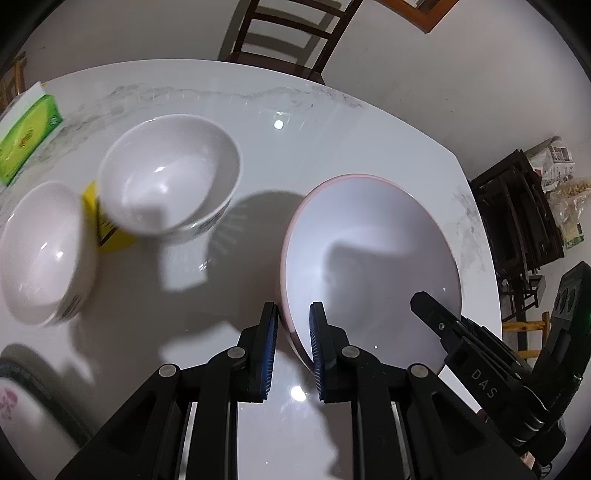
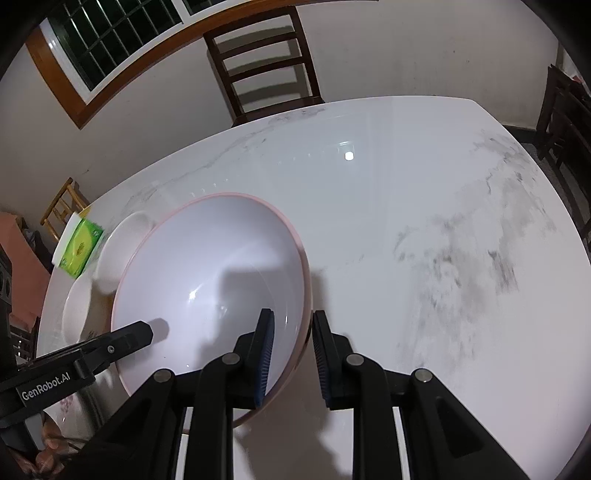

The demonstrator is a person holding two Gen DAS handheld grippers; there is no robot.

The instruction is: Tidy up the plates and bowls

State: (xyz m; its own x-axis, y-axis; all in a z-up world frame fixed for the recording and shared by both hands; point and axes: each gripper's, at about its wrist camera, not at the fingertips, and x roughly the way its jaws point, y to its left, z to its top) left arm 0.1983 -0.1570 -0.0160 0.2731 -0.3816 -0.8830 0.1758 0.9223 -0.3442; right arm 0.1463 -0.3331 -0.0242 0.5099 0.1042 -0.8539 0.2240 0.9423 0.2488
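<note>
Left wrist view: the right gripper (image 1: 424, 301) entered from the lower right, its body lettered "DAS", with one finger tip reaching over the big bowl's interior. The left gripper (image 1: 293, 314) stood parted, its blue pads straddling the near left rim of the large pink-rimmed bowl (image 1: 369, 251), one finger outside the wall, one inside; whether the pads touched the rim could not be told. That bowl sat on the white marble table (image 1: 332, 129), right of centre. To the left stood two smaller white bowls, one middle (image 1: 170, 173), one at the far left (image 1: 40, 251), with a yellow box (image 1: 105, 225) between them, print unreadable. A green tissue box (image 1: 26, 136) lay at the table's far left edge; a floral plate (image 1: 14, 402) showed at the lower left. A dark wooden chair (image 1: 291, 33) stood beyond the table. Right wrist view: the left gripper (image 2: 147, 332) came in from the left, marked "GenRobot.AI". The right gripper (image 2: 293, 325) was open, straddling the large bowl's (image 2: 207, 258) near right rim, contact uncertain. The small bowls (image 2: 125, 236) and tissue box (image 2: 81, 247) were partly hidden behind it. Bare table (image 2: 443, 221) lay to the right, a chair (image 2: 266, 62) and a barred window (image 2: 110, 33) beyond.
</note>
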